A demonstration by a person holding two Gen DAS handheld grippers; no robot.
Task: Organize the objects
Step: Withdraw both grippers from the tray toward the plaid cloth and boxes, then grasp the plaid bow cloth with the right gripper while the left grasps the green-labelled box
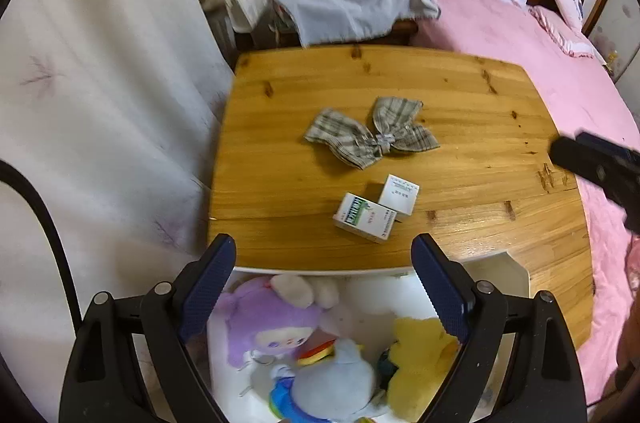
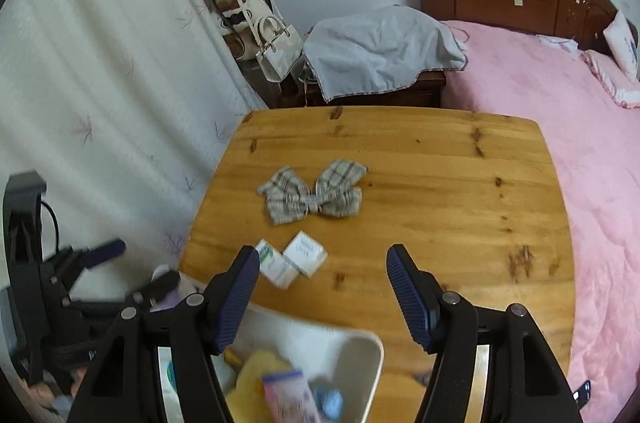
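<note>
Ahead of my left claw [image 1: 324, 287] the table [image 1: 460, 95] is knotty wood, varnished to a soft sheen; on it a bow [image 1: 370, 133] of woven plaid cloth and two smooth cardboard boxes [image 1: 376, 209]; below my ribbed, matt blue pads [image 1: 208, 287], a glossy white plastic bin [image 1: 516, 273] of fuzzy plush toys [image 1: 268, 319]; right, a matt pink bedcover [image 1: 520, 39].

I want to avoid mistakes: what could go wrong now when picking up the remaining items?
The two small boxes touch each other, so closing on one may push the other. The plaid bow lies flat and limp; the fingers may scrape the table. The white bin already looks full, so things might spill.
</note>
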